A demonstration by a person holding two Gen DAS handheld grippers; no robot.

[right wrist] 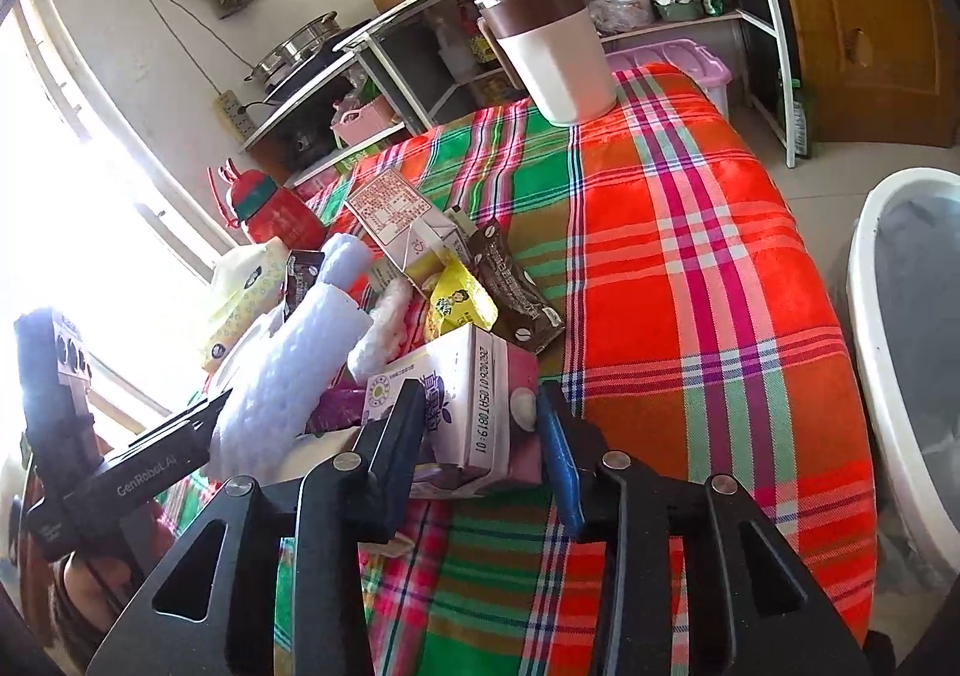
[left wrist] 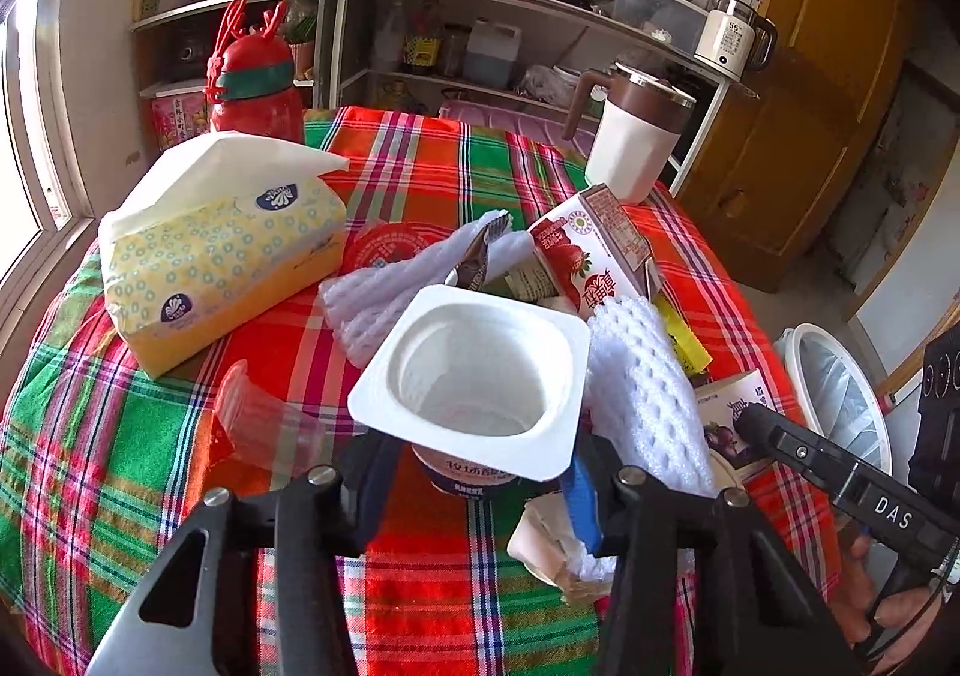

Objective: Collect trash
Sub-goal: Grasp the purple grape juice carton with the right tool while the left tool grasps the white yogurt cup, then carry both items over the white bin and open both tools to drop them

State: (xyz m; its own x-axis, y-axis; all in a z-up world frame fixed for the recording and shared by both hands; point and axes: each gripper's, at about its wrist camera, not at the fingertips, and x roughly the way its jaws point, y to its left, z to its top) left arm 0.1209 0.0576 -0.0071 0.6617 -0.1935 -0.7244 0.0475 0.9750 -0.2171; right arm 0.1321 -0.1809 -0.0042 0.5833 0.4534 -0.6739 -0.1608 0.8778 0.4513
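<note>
A white yogurt cup (left wrist: 474, 370), empty and tipped toward the camera, sits between the fingers of my left gripper (left wrist: 480, 454), which is shut on it just under the rim. My right gripper (right wrist: 474, 430) is shut on a purple-and-white drink carton (right wrist: 474, 406) lying on the plaid tablecloth (right wrist: 690, 256); the black finger and the blue pad (right wrist: 555, 448) press its two sides. Around them lies a trash pile: a strawberry carton (left wrist: 588, 250), white foam nets (left wrist: 648, 394), a yellow packet (right wrist: 462, 298) and a brown sachet (right wrist: 510, 286).
A lined white bin (right wrist: 864, 316) stands on the floor beside the table's right edge. On the table are a yellow tissue pack (left wrist: 222, 256), a red bottle (left wrist: 258, 82) and a brown-topped mug (left wrist: 636, 136). Shelves with kitchenware run behind.
</note>
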